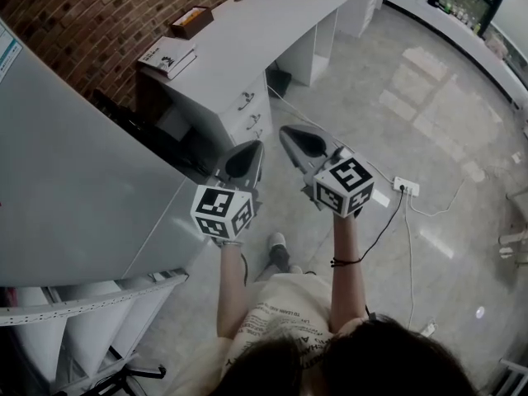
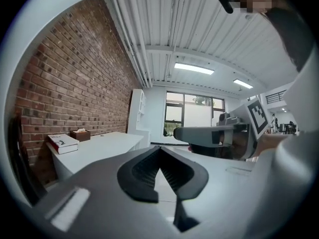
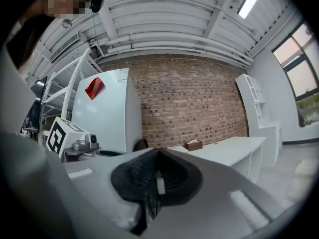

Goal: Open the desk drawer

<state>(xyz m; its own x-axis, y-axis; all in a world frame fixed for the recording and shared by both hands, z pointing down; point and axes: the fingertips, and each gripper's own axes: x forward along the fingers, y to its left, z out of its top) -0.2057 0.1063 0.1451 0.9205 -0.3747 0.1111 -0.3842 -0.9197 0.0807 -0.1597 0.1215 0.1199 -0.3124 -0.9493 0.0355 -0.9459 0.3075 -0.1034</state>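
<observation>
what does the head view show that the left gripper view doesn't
Only the head view shows the drawer handles, with the drawers shut, and the power strip on the floor. Only the left gripper view shows the ceiling lights and the windows. Both show the white desk, the books and the brown box on it, and the brick wall.

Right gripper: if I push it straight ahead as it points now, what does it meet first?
Probably the white desk, near its stack of drawers: the right gripper, jaws shut, points that way over the floor. Depth is unclear.
</observation>
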